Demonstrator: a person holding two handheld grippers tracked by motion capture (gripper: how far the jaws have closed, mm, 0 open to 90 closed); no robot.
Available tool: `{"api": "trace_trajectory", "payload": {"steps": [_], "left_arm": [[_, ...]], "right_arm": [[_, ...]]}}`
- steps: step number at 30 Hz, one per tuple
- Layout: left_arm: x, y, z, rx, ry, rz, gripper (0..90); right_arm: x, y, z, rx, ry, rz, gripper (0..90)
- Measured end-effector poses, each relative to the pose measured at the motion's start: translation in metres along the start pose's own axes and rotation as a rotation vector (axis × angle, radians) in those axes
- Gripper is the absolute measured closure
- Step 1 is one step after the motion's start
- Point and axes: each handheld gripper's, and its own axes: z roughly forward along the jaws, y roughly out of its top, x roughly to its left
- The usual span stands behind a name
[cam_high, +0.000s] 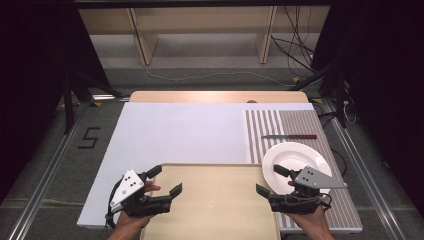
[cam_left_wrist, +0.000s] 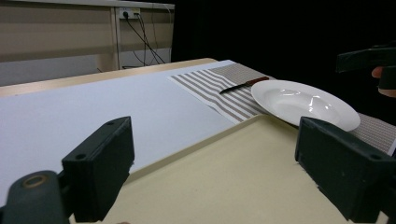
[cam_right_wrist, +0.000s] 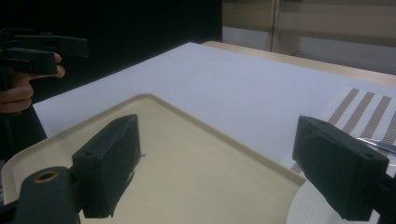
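Both tools hung wide open and empty, the left gripper (cam_high: 166, 181) and right gripper (cam_high: 270, 179) flanking the tray (cam_high: 215, 200), plate (cam_high: 295, 157) beside it.

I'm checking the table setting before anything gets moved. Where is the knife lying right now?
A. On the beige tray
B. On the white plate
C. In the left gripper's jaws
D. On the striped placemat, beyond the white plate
D: the knife lies flat on the striped placemat, on the far side of the white plate and apart from it, with both grippers holding nothing.
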Motion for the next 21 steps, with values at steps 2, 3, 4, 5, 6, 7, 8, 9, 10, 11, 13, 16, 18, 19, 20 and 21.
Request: {"api": "trace_trajectory", "payload": {"steps": [2, 3, 4, 5, 6, 7, 8, 9, 10, 11, 13, 16, 18, 19, 20, 21], "left_arm": [[0.000, 0.000, 0.000, -0.002, 0.000, -0.001, 11.8], [0.000, 0.000, 0.000, -0.002, 0.000, -0.001, 11.8], [0.000, 0.000, 0.000, -0.002, 0.000, -0.001, 11.8], [0.000, 0.000, 0.000, 0.001, 0.000, 0.002, 11.8], [0.000, 0.000, 0.000, 0.000, 0.000, 0.001, 11.8], [0.000, 0.000, 0.000, 0.000, 0.000, 0.001, 11.8], [0.000, 0.000, 0.000, 0.000, 0.000, 0.001, 11.8], [0.000, 0.000, 0.000, 0.001, 0.001, 0.002, 11.8], [0.000, 0.000, 0.000, 0.002, 0.002, 0.002, 11.8], [0.000, 0.000, 0.000, -0.002, 0.002, -0.001, 11.8], [0.000, 0.000, 0.000, -0.003, 0.001, -0.001, 11.8], [0.000, 0.000, 0.000, -0.001, 0.001, 0.000, 11.8], [0.000, 0.000, 0.000, -0.004, 0.001, -0.002, 11.8], [0.000, 0.000, 0.000, -0.004, 0.001, -0.003, 11.8], [0.000, 0.000, 0.000, -0.003, 0.002, -0.002, 11.8], [0.000, 0.000, 0.000, -0.003, 0.002, -0.002, 11.8]], "right_arm": [[0.000, 0.001, 0.000, 0.000, 0.001, 0.000, 16.3], [0.000, 0.001, 0.000, 0.000, 0.001, 0.000, 16.3], [0.000, 0.001, 0.000, 0.001, 0.001, -0.002, 16.3], [0.000, 0.001, 0.001, 0.005, 0.000, -0.007, 16.3], [0.000, 0.001, 0.001, 0.006, 0.000, -0.010, 16.2], [0.000, 0.001, 0.001, 0.006, -0.003, -0.011, 16.1], [0.000, 0.001, 0.001, 0.006, -0.003, -0.011, 16.1], [0.000, 0.002, 0.001, 0.002, -0.005, -0.011, 16.2], [-0.001, 0.002, 0.001, 0.000, -0.005, -0.011, 16.2], [-0.001, 0.002, 0.001, -0.002, -0.009, -0.016, 16.2], [-0.002, 0.003, 0.001, -0.004, -0.018, -0.022, 16.1], [-0.005, 0.005, 0.002, -0.009, -0.032, -0.027, 16.2], [-0.007, 0.006, 0.003, -0.013, -0.038, -0.033, 16.2], [-0.011, 0.009, 0.005, -0.017, -0.057, -0.048, 16.3], [-0.011, 0.009, 0.005, -0.017, -0.057, -0.048, 16.3], [-0.016, 0.011, 0.006, -0.016, -0.076, -0.056, 16.3]]}}
